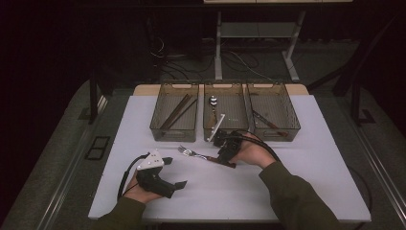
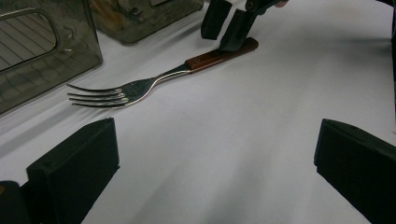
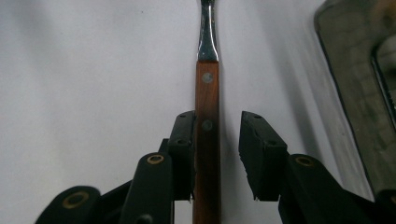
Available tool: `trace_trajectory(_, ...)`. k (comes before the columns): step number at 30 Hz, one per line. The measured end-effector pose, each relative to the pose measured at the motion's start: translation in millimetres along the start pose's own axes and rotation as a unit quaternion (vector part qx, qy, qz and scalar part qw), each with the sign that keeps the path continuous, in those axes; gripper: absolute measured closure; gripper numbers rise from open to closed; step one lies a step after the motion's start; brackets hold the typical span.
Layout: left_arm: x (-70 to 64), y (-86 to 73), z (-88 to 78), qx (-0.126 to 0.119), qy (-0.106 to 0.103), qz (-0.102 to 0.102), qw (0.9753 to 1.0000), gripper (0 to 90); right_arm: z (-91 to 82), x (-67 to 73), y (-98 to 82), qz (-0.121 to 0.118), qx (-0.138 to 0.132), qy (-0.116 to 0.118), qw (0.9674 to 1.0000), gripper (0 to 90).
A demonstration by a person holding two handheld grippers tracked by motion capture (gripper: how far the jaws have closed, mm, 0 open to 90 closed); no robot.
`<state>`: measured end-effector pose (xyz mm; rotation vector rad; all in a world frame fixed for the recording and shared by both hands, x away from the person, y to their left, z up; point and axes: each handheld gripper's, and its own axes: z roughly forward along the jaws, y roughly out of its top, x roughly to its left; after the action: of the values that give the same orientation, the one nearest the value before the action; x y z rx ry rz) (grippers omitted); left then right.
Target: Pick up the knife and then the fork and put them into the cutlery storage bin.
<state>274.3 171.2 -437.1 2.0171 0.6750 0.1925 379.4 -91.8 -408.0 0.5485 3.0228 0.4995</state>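
A fork [image 1: 194, 153] with a reddish wooden handle lies flat on the white table [image 1: 306, 167], tines pointing left. My right gripper [image 1: 227, 159] points down over the handle end. In the right gripper view the handle [image 3: 208, 93] runs between the jaws of that gripper [image 3: 218, 119]: it lies close against the left pad, with a gap to the right pad, so the jaws stand open around it. The left gripper view shows the fork [image 2: 140, 86] ahead, with the right gripper [image 2: 229, 28] at its handle. My left gripper [image 1: 174, 172] rests at the front left, wide open and empty [image 2: 217, 149].
Three translucent brown bins stand in a row at the back of the table. The left bin [image 1: 173, 138] holds long dark sticks, the middle bin [image 1: 225, 85] a spoon, the right bin [image 1: 275, 135] a knife. Cables trail from both grippers.
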Motion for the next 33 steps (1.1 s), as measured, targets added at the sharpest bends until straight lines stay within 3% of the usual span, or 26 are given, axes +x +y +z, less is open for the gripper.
trace_trajectory(10, 0.0, 0.3, -0.2, 0.001, -0.001, 0.003, 1.0, 0.0, 10.4, 2.2, 20.6, -0.018, 0.041, -0.003, 0.999, 66.7)
trace_trajectory(17, -0.1, 0.3, -0.1, 0.0, -0.001, 0.002, 1.0, 0.0, 18.1, 5.7, 24.6, -0.032, 0.062, -0.004, 0.9976, 69.8)
trace_trajectory(26, -0.1, 0.3, 0.1, 0.002, -0.001, 0.004, 1.0, 0.0, 20.0, 14.2, 27.5, -0.05, 0.075, -0.028, 0.9955, 76.9)
trace_trajectory(30, 0.0, 0.1, 0.2, 0.002, -0.001, 0.003, 1.0, 0.0, 19.5, 13.2, 26.0, -0.051, 0.07, -0.026, 0.9959, 77.1)
trace_trajectory(33, 0.3, 0.1, 0.0, 0.001, -0.001, 0.002, 1.0, 0.0, 17.3, 10.7, 22.0, -0.036, 0.055, -0.016, 0.9977, 77.1)
